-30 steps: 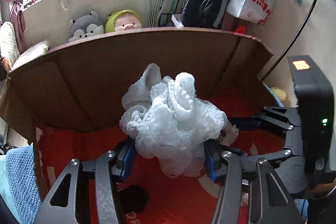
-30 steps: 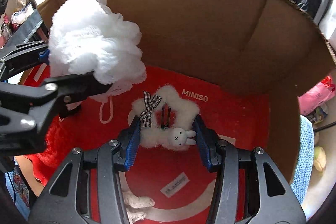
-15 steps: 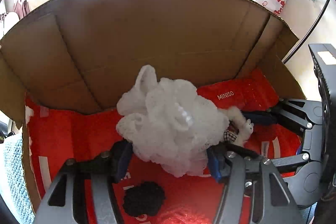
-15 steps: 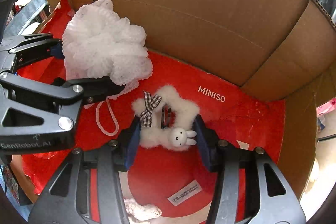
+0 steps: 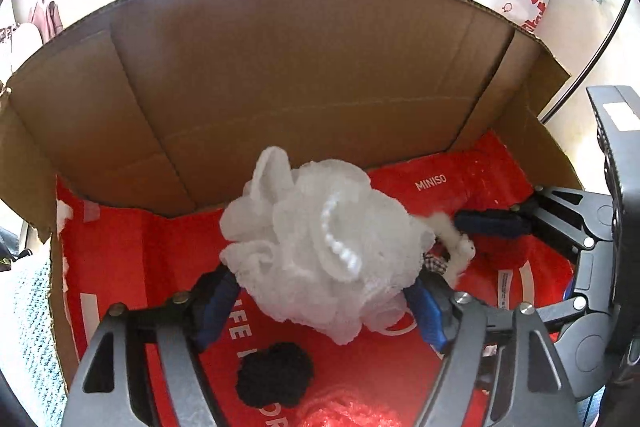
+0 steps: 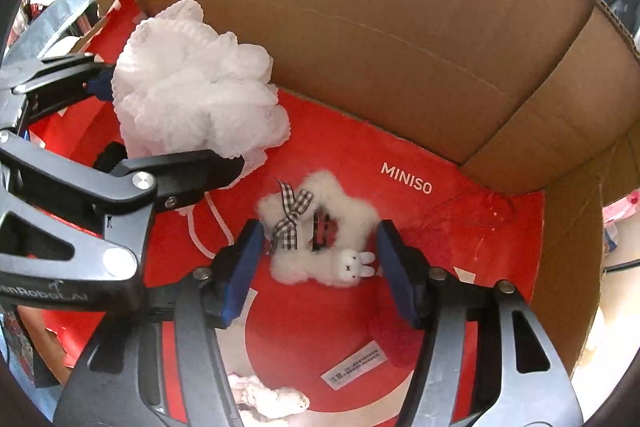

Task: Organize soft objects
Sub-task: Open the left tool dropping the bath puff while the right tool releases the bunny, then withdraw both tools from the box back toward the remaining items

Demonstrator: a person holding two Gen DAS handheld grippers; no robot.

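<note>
Inside the big brown cardboard box (image 5: 304,67), lined with a red MINISO bag (image 6: 404,183), the left gripper (image 5: 324,301) pinches a white mesh bath pouf (image 5: 320,247) between its blue pads, holding it just above the red floor. The right gripper (image 6: 320,259) sits low beside it, its jaws spread around a fluffy white star-shaped ornament (image 6: 320,231) with a checked ribbon and a tiny bunny head; the pads look slightly apart from the fluff, though whether they touch it I cannot tell. The left wrist view alone shows a black fuzzy ball (image 5: 274,375) and a crinkly red mass (image 5: 344,409) lying near the bottom edge, below the pouf. Only the right wrist view shows the pouf's white cord loop (image 6: 204,223) trailing on the red liner, a white paper label (image 6: 354,365), and another pale fuzzy thing (image 6: 268,399) at the frame's bottom.
</note>
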